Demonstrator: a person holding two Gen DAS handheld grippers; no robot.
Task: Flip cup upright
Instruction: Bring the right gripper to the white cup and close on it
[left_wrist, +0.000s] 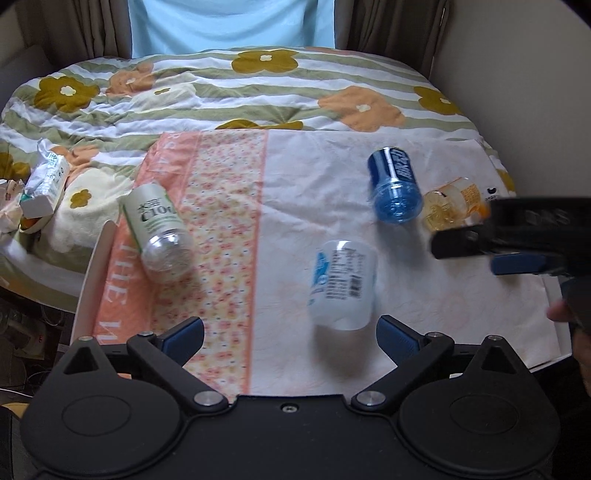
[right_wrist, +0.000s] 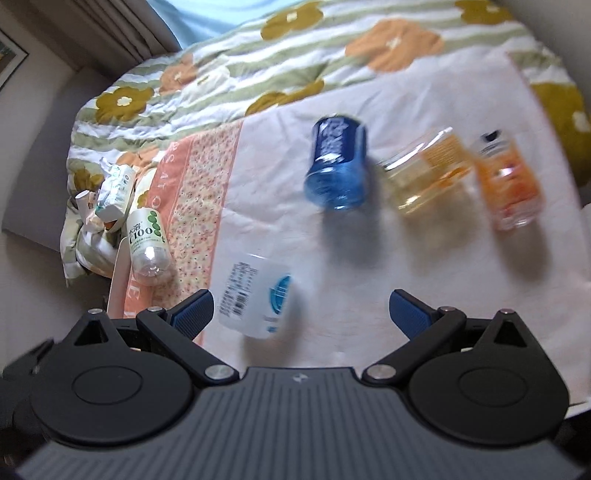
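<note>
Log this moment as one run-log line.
left gripper: open, empty | right gripper: open, empty | white cup: inverted on cloth, ungrasped | blue cup: beyond

Ahead of my left tool (left_wrist: 291, 334), black with blue pads, I see a translucent white cup (left_wrist: 343, 284) with blue logo and black print. Beyond it: a blue bottle (left_wrist: 395, 184), a yellow one (left_wrist: 448, 205). Left: a clear bottle (left_wrist: 157, 229), green-and-white label. The quilt (left_wrist: 229, 88) shows mustard and orange flowers on green-white stripes.

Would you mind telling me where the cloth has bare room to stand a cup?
Bare cloth lies right of the white cup, below the blue cup. Another patch lies between the green-label cup and blue cup. The far right is crowded: yellow cup and orange cup.
</note>
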